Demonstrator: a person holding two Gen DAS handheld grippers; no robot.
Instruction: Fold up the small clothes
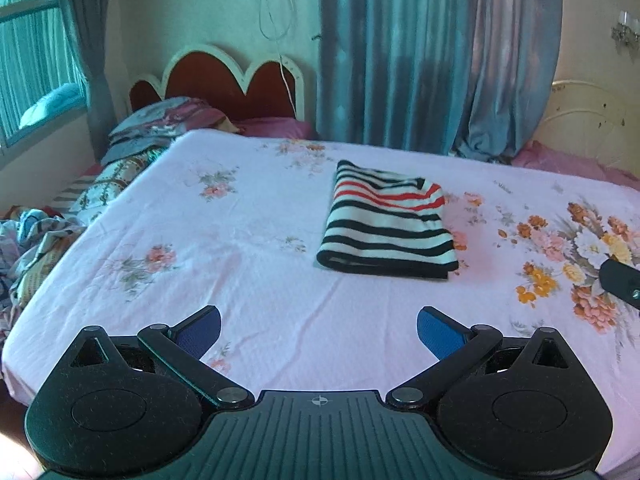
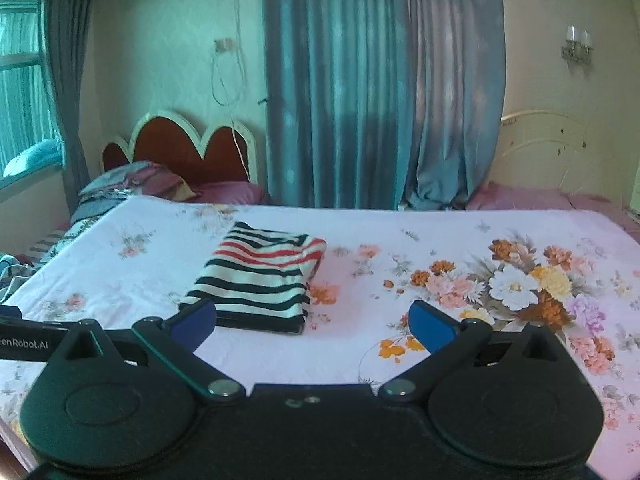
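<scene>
A small striped garment [image 1: 386, 222], white with black and a few red stripes, lies folded into a neat rectangle on the bed. In the right wrist view the same garment [image 2: 258, 280] lies left of centre, just beyond the left blue pad. My left gripper [image 1: 319, 330] hangs open above the sheet, well short of the garment, with nothing between its blue pads. My right gripper [image 2: 313, 326] is open wide too, empty, near the garment's front edge. A black edge of the right gripper [image 1: 622, 284] shows at the right border of the left wrist view.
The bed's pink floral sheet [image 1: 248, 240] spreads wide around the garment. Pillows and crumpled bedding [image 1: 132, 148] lie at the left by a scalloped headboard [image 1: 224, 80]. Blue curtains [image 1: 420, 60] hang behind the bed. A second bed [image 2: 540, 196] stands at the back right.
</scene>
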